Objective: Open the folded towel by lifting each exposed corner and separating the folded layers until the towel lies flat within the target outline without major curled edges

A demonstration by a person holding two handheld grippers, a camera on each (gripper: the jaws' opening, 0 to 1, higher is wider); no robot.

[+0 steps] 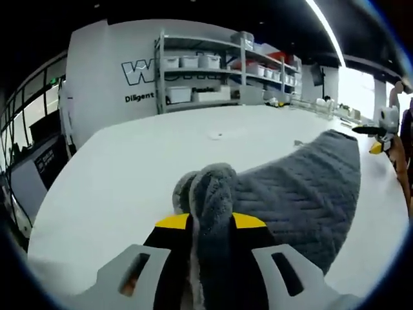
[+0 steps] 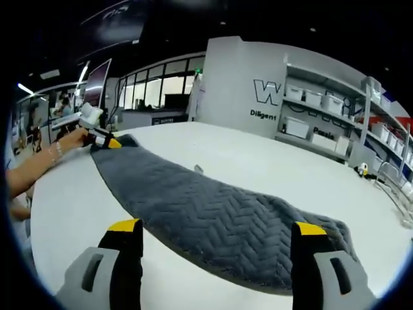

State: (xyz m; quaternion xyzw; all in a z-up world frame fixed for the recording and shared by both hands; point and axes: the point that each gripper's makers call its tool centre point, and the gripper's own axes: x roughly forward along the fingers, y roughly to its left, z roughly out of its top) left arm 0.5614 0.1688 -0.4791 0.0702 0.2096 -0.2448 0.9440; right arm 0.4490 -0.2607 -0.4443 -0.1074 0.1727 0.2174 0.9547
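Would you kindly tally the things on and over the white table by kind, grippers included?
Grey towel: 1
Grippers: 2, the left gripper and the right gripper
White table: 1
Total: 4

Towel corner: the bunched end of the grey towel (image 1: 258, 194) sits between the left gripper (image 1: 211, 223) jaws, its tip hidden there.
Far gripper: in the left gripper view the right gripper (image 1: 377, 135) is small at the edge, jaw state unreadable.
Wall lettering (image 2: 268, 93): cut off by the shelving (image 2: 335, 123).
Shelf bins (image 1: 193, 62): contents too small to tell.
Person's arm (image 2: 39, 165): cut by the picture's edge.
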